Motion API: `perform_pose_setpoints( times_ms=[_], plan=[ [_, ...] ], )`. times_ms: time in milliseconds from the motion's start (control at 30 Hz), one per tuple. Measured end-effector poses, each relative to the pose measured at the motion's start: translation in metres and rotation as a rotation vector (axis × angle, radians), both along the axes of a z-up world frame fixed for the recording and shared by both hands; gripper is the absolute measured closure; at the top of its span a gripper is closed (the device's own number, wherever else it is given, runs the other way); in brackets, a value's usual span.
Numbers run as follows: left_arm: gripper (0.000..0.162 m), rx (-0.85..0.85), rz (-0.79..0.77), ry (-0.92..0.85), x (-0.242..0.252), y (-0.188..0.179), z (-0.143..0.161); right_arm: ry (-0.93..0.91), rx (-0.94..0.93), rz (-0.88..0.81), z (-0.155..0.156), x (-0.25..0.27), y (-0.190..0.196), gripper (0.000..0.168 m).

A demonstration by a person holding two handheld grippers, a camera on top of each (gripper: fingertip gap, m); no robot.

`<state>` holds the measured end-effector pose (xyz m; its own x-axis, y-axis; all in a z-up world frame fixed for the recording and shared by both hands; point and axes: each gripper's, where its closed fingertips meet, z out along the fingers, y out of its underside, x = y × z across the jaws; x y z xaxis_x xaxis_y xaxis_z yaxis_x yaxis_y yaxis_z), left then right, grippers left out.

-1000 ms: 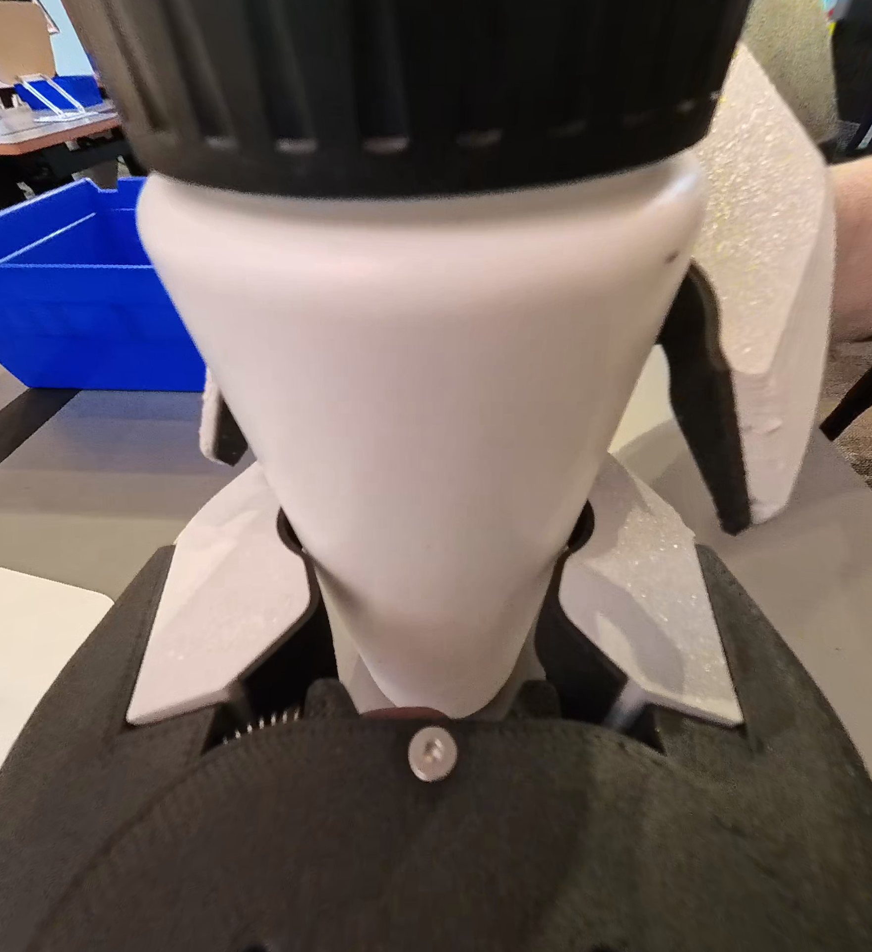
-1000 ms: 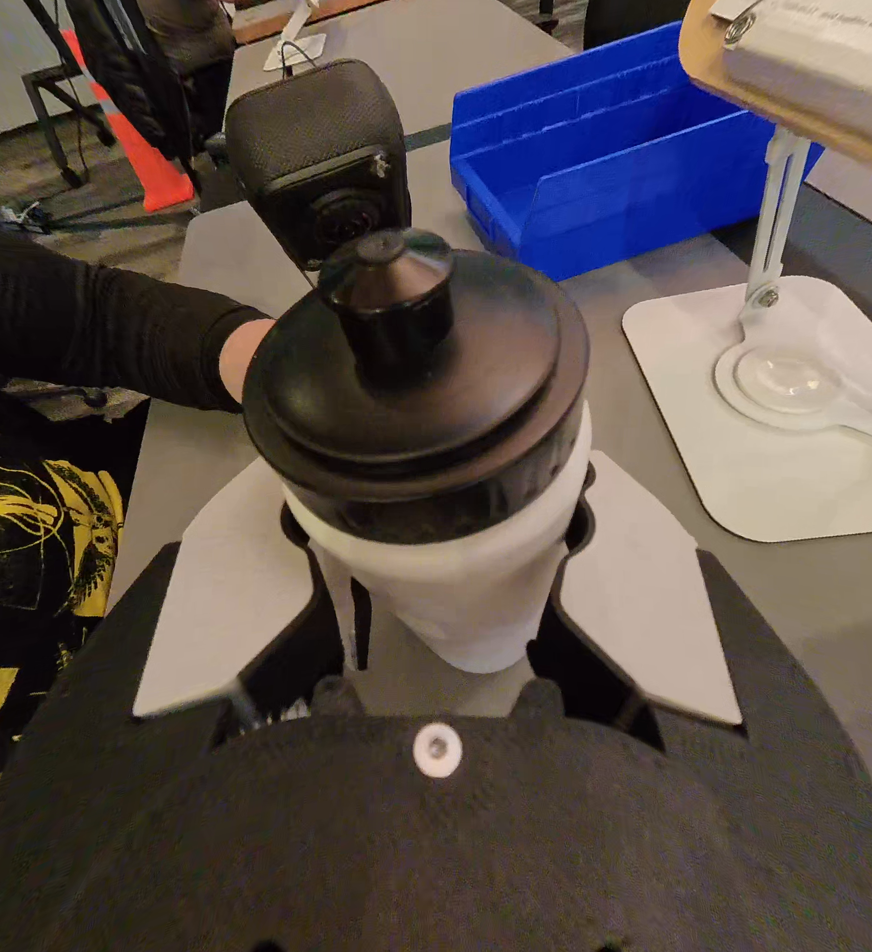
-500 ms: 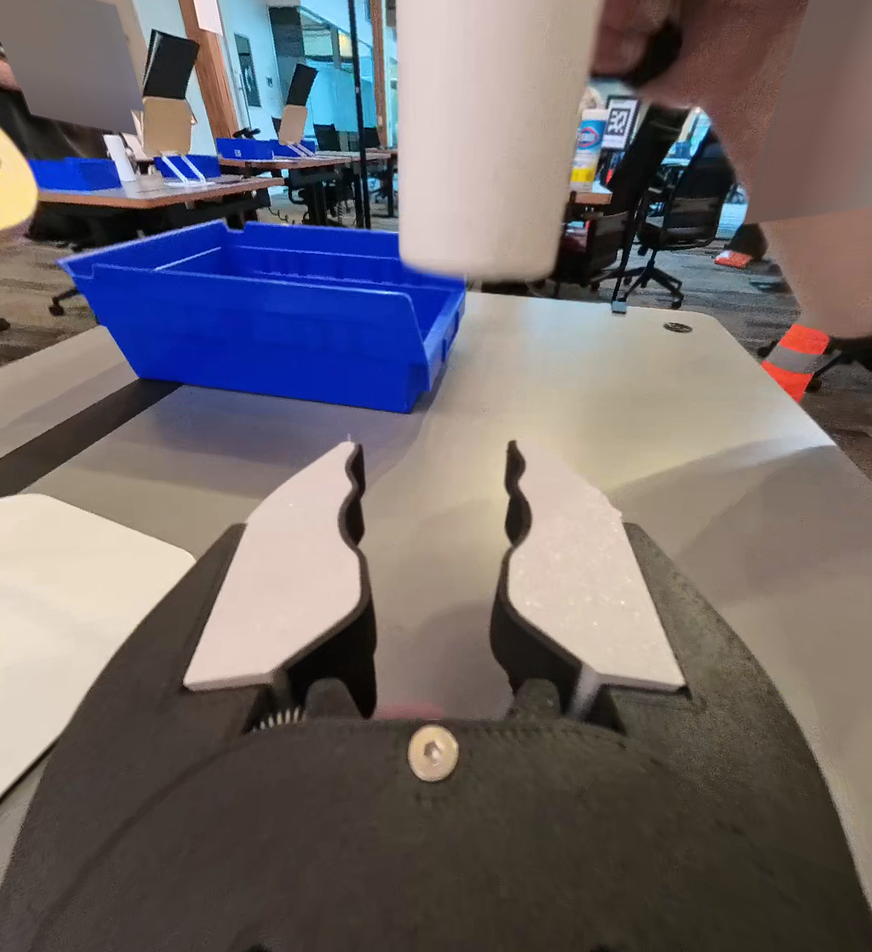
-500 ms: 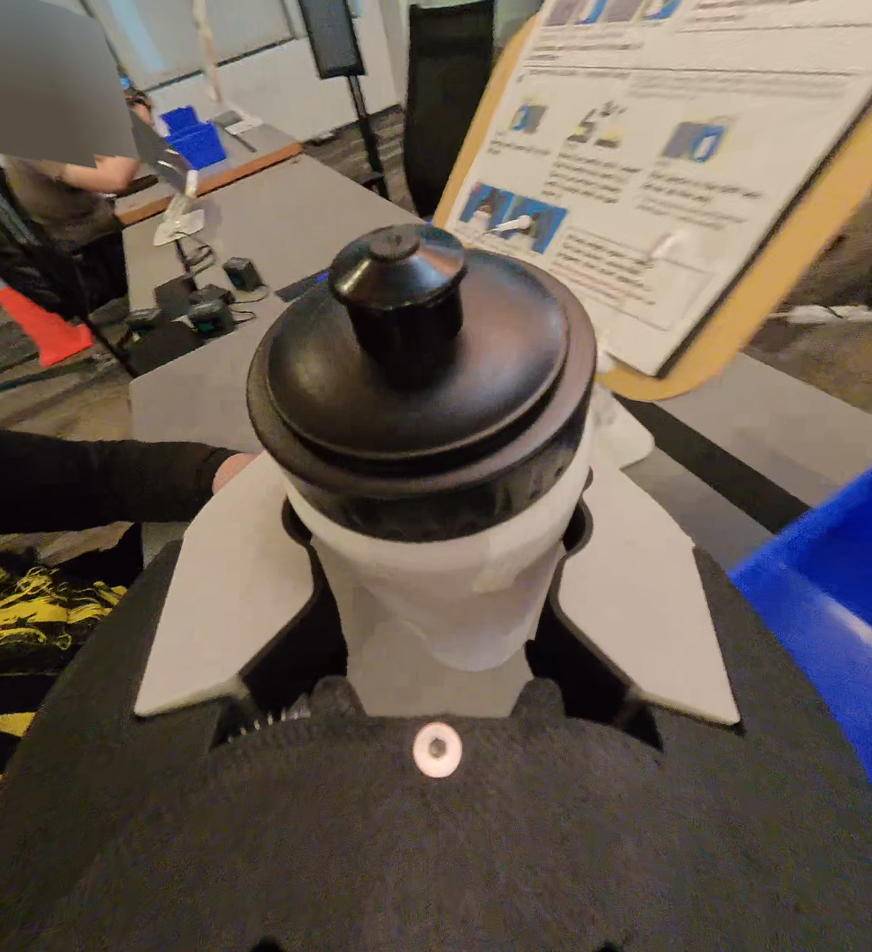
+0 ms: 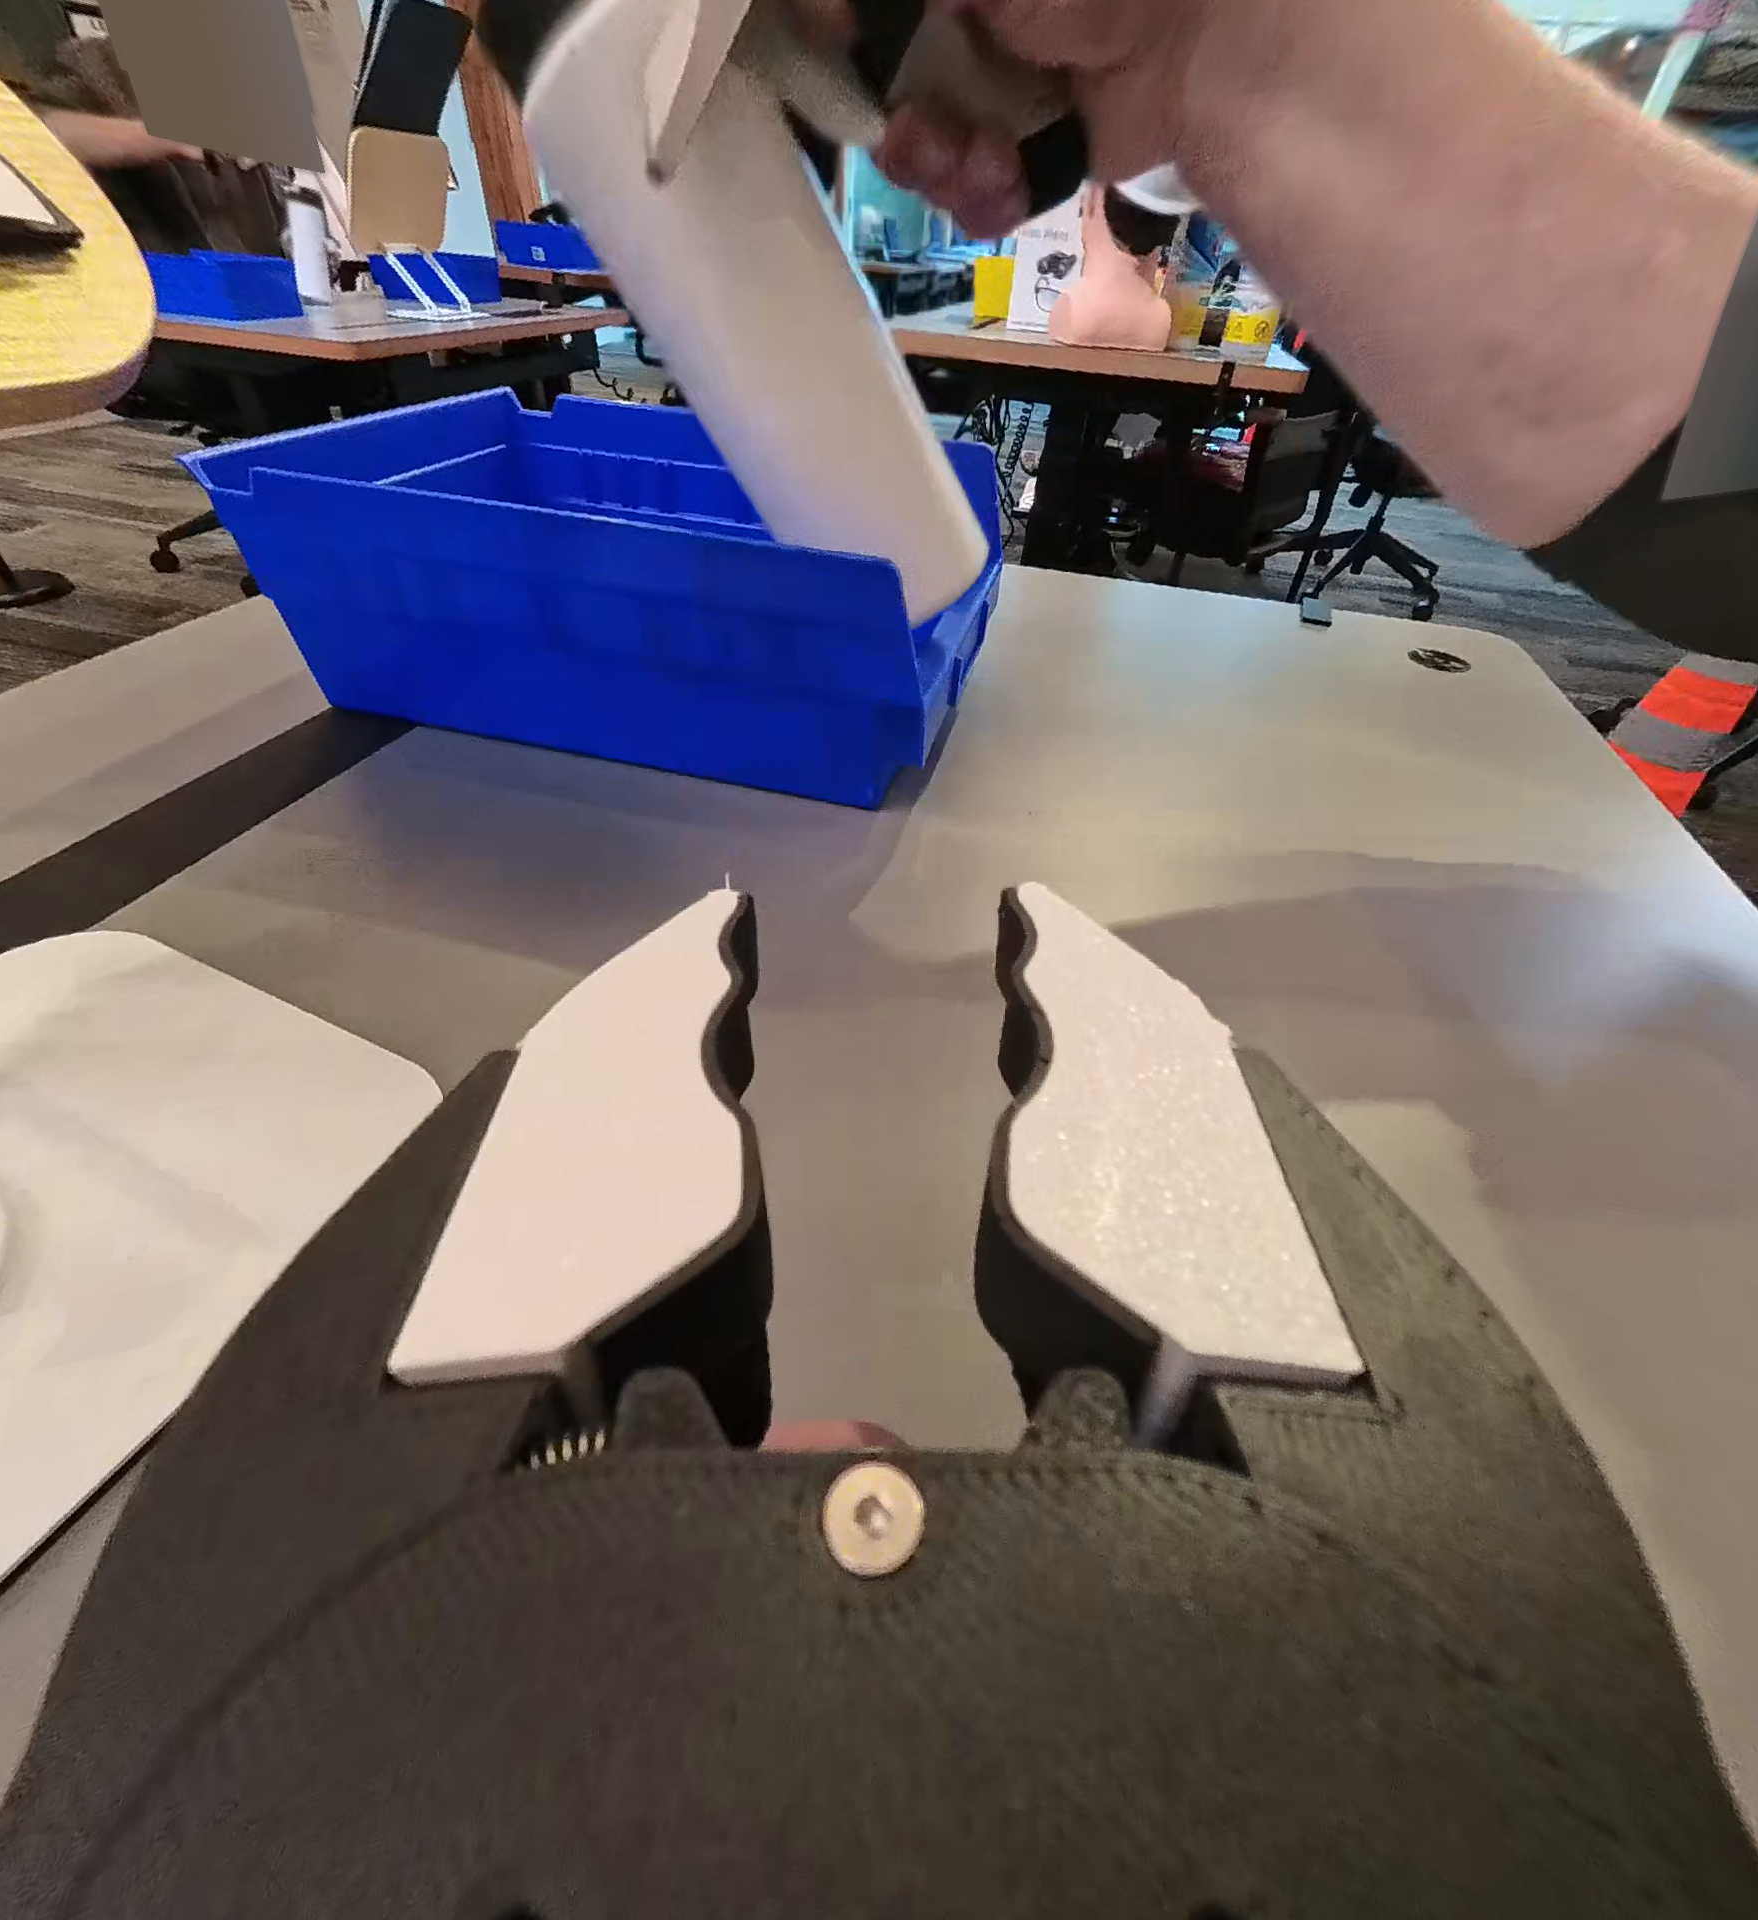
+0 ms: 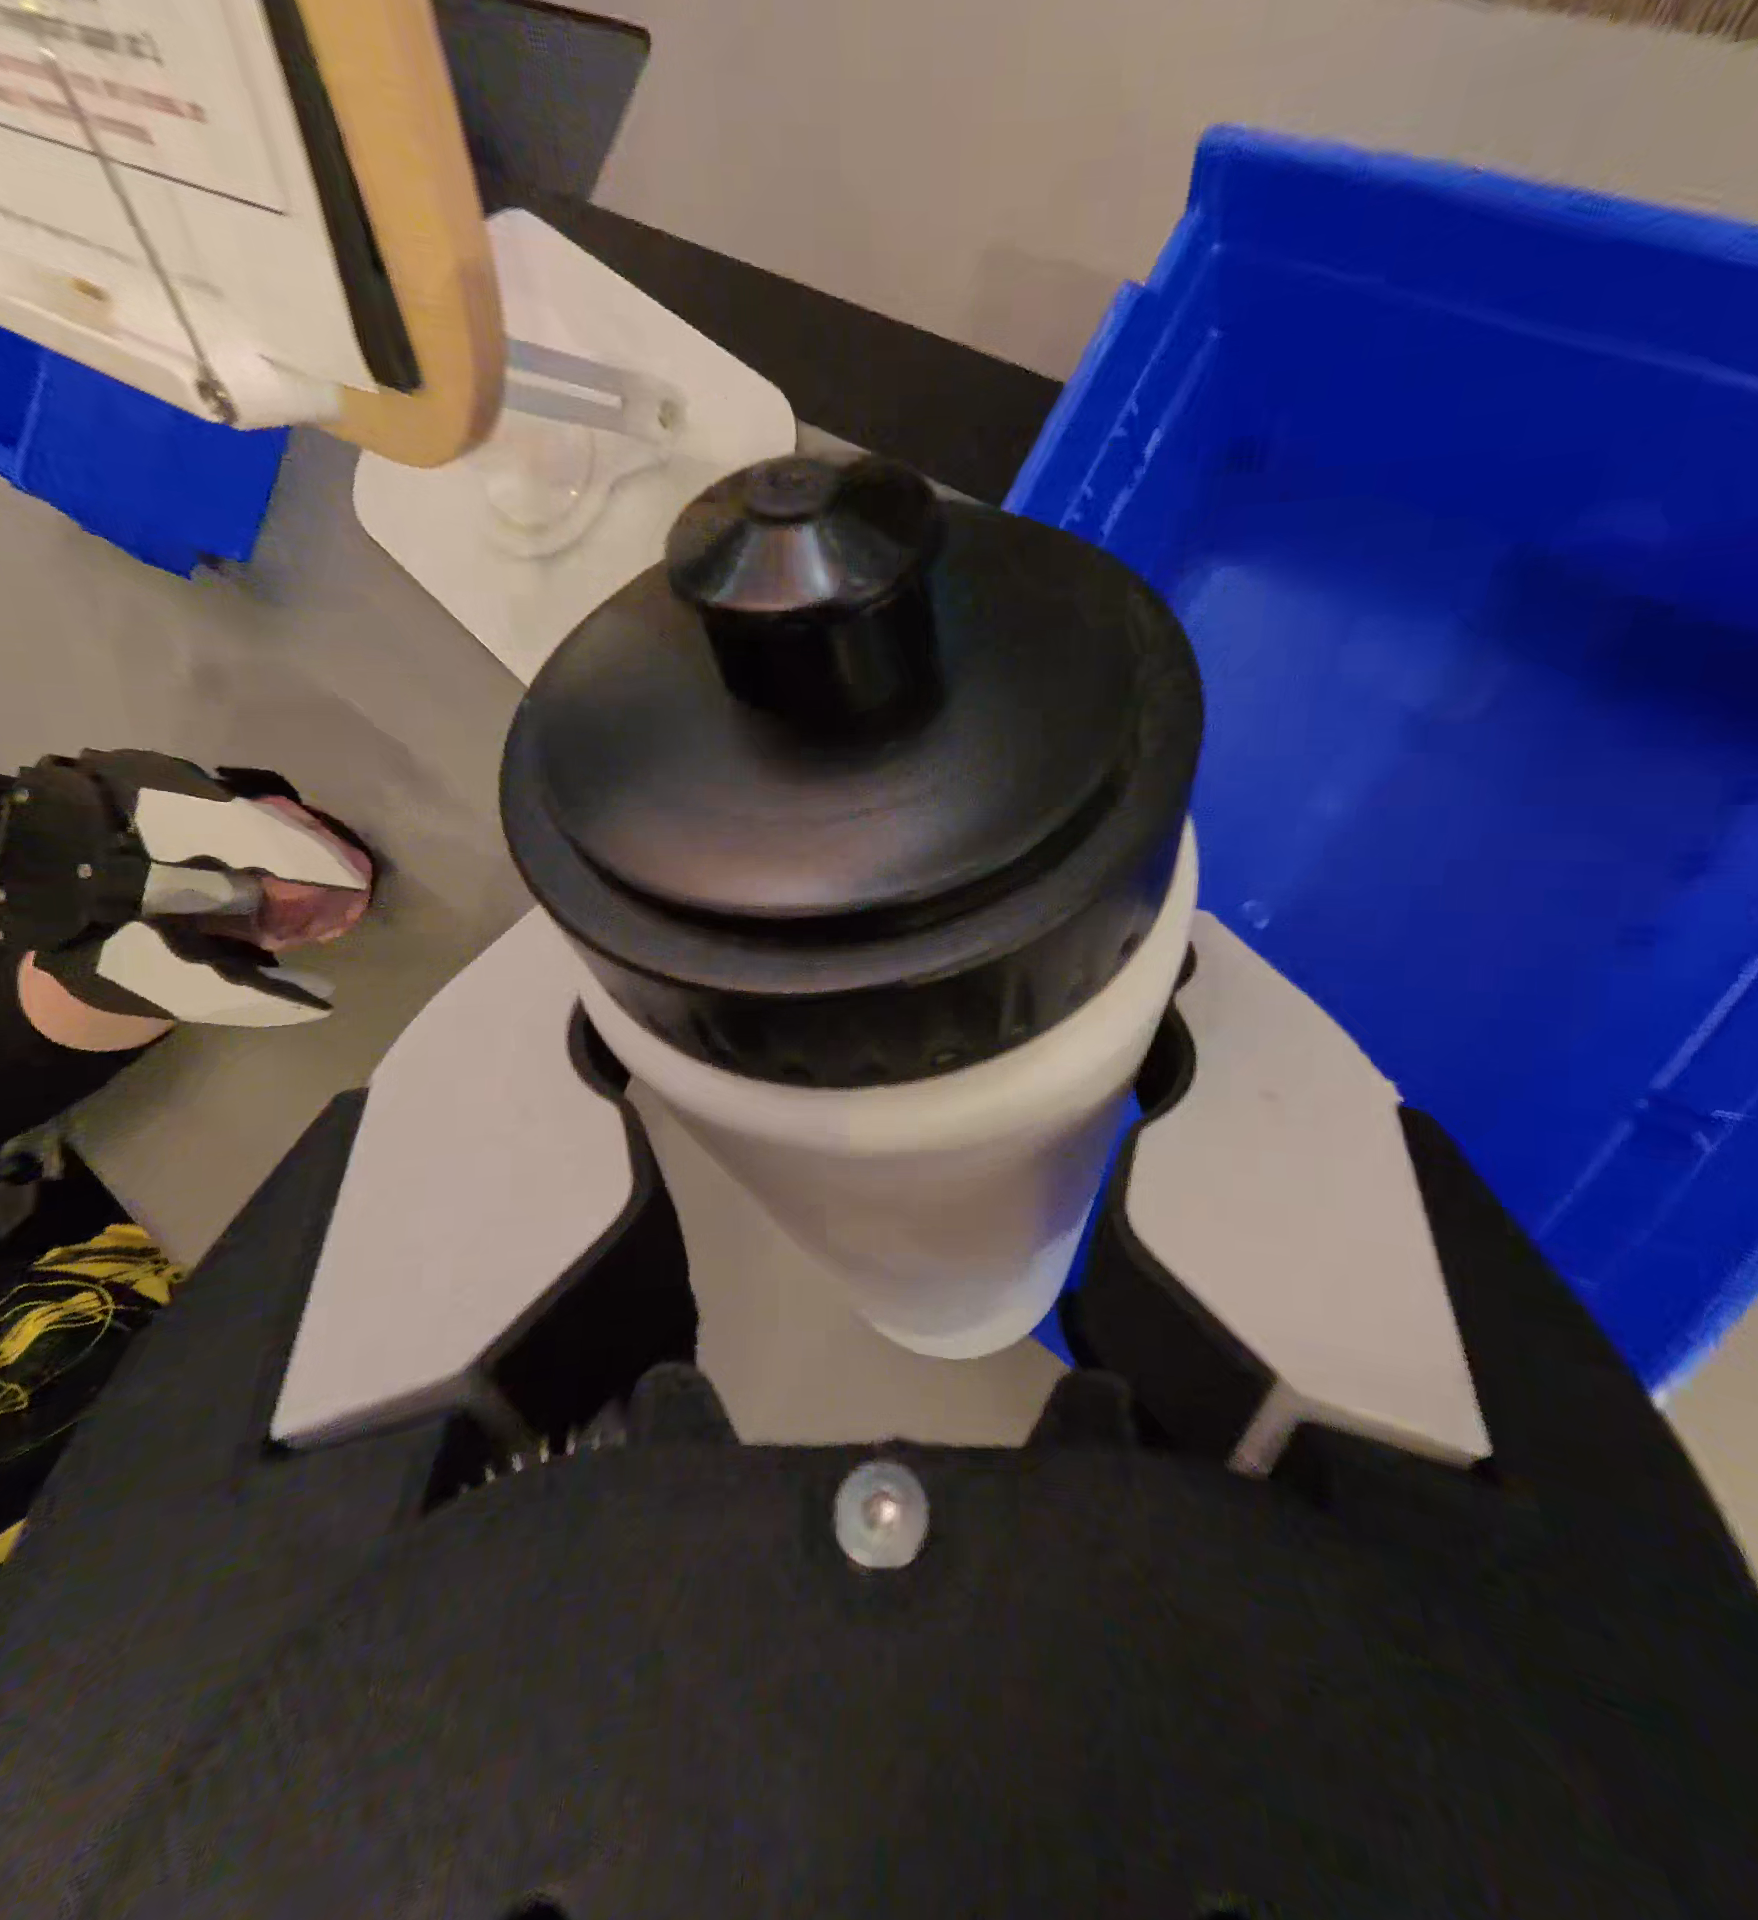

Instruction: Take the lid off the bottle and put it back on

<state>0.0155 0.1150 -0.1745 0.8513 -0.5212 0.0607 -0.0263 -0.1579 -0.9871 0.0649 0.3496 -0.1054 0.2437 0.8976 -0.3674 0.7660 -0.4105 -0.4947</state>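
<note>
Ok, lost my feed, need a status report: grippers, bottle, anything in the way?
Left gripper open, empty, low over table. Right gripper shut on bottle, tilted over blue bin. Lid on. Nothing in the way.

A grey table (image 5: 1218,790) bears a blue bin (image 5: 584,613) and a white stand base (image 5: 158,1132).
</note>
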Motion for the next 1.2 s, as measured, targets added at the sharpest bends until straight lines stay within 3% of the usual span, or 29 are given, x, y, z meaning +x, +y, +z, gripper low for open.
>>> perform_pose_setpoints(
  times_ms=[333, 467, 533, 667, 733, 833, 933, 1067, 1200],
  plan=[
    [0.118, -0.012, -0.002, -0.016, -0.001, 0.001, -0.001, -0.085, -0.163, -0.066, -0.068, -0.026, 0.032, 0.074],
    [0.116, -0.02, -0.006, -0.018, -0.001, 0.002, -0.002, -0.125, -0.204, -0.065, -0.09, -0.031, 0.036, 0.084],
    [0.115, -0.023, -0.007, -0.023, -0.001, 0.002, -0.002, -0.079, -0.226, -0.08, -0.088, -0.034, 0.035, 0.073],
    [0.113, -0.031, -0.009, -0.036, -0.002, 0.003, -0.002, 0.062, -0.107, -0.1, -0.054, -0.033, 0.03, 0.084],
    [0.113, -0.037, -0.007, -0.043, -0.003, 0.004, -0.002, 0.171, -0.011, -0.069, -0.021, -0.035, 0.011, 0.09],
    [0.113, -0.042, 0.0, -0.054, -0.004, 0.005, -0.003, 0.341, 0.129, 0.064, 0.025, -0.043, -0.05, 0.096],
    [0.113, -0.037, 0.036, -0.059, -0.01, 0.009, -0.002, 0.455, 0.185, 0.222, 0.037, -0.059, -0.127, 0.096],
    [0.109, -0.025, 0.109, -0.05, -0.02, 0.012, -0.001, 0.513, 0.217, 0.319, -0.004, -0.09, -0.199, 0.09],
    [0.103, -0.02, 0.236, -0.007, -0.04, 0.016, -0.003, 0.519, 0.164, 0.262, -0.068, -0.108, -0.211, 0.093]
  ],
)
